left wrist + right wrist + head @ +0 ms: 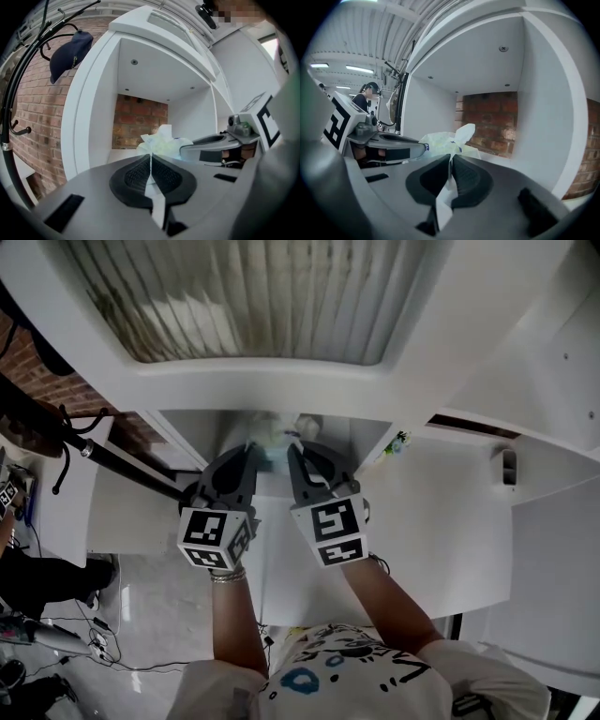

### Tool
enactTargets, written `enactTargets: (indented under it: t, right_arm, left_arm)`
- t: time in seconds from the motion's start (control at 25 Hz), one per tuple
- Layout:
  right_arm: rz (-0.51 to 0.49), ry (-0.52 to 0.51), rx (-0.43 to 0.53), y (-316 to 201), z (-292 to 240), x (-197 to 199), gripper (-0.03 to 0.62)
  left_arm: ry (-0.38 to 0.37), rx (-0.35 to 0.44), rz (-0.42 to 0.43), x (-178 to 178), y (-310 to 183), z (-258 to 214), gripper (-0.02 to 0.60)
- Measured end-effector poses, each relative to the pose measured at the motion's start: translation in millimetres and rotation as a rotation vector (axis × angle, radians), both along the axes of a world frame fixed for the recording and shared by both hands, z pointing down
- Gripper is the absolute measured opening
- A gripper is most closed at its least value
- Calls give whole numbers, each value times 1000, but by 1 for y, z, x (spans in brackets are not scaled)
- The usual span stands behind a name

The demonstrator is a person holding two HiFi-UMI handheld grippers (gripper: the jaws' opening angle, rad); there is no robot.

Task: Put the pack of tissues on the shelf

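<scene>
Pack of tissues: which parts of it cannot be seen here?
Head view: the pack of tissues is small, partly behind the left gripper and right gripper.
Left gripper view: fingers hide its underside.
Right gripper view: the left gripper covers its left side.

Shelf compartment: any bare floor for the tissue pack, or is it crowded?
Bare: the shelf floor along the brick back wall, between the white side walls; nothing shows on it. Crowded only at the mouth, where the left gripper and right gripper pinch the tissue pack.
</scene>
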State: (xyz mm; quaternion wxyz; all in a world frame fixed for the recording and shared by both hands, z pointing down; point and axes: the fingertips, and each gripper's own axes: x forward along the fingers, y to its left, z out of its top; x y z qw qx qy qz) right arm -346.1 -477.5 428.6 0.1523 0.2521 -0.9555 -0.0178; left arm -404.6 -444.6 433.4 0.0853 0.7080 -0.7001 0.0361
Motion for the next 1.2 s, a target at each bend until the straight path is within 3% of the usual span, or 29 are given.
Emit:
enactTargets:
  t: [0.32,0.48,0.72,0.96,1.2]
  right_arm:
    - [37,15,-25,-1,4,-7,34]
    - [55,11,-43,-1,6,-7,121]
    - [87,6,-68,-2,6,-2,161]
    - [99,-22,-74,2,1,15,172]
    - [47,-54,-80,22,-12,30,172]
  left_arm:
    - [17,11,-25,-8,-4,1,17]
    - [25,22,-73,-14,-5,-1,19]
    - [65,54,-94,-14,-3,-3,107]
    - [49,91,-143,-17,11,-12,143]
    - [12,92,-158,-9,36,-20,146]
